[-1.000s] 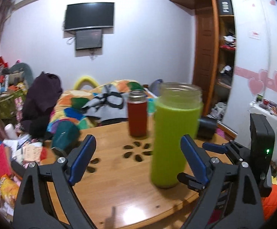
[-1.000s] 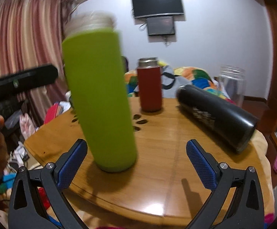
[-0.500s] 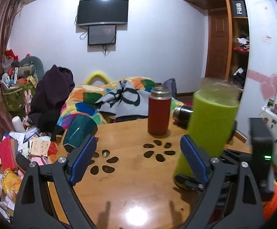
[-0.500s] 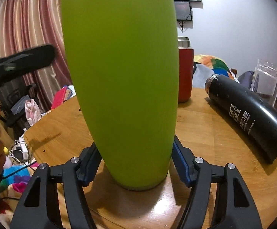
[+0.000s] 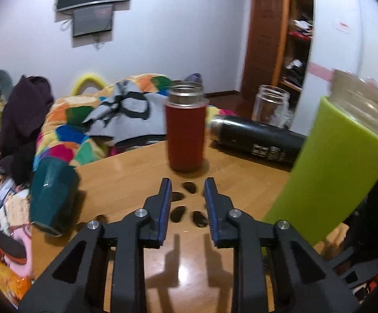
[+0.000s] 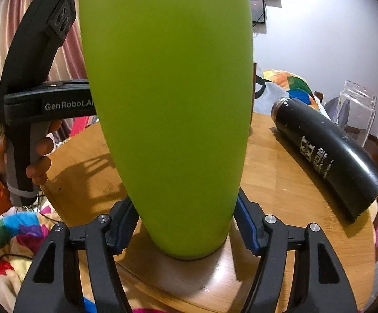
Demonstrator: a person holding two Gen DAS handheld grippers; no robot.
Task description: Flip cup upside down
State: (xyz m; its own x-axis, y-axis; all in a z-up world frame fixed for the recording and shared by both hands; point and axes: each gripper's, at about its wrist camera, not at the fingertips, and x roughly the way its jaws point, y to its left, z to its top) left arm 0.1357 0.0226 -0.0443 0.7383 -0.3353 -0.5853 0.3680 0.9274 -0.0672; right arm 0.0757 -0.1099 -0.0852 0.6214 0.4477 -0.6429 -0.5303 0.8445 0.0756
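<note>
Cup, the tall green one with a clear threaded mouth, stands on the near edge of the round wooden bench, leaning a little in the left wrist view; the right tongs are closed on its body close to the base, pads pressed to either side. That low hold is the main risk, to my eye; the cup is long and top-heavy above the pads, so turning it over could let it pivot or slip out, and so near the rim a dropped cup would likely go to the floor. A swing toward the black flask lying on its side just beside it could knock that rolling. The left tongs hold nothing, jaws narrowed to a slim gap, hovering over the dark cut-outs mid-bench, well clear.

By count: one green cup; one red flask standing upright; one black flask; one clear glass jar beyond it; one teal tumbler at the far left edge, seemingly mouth down; two tongs.
</note>
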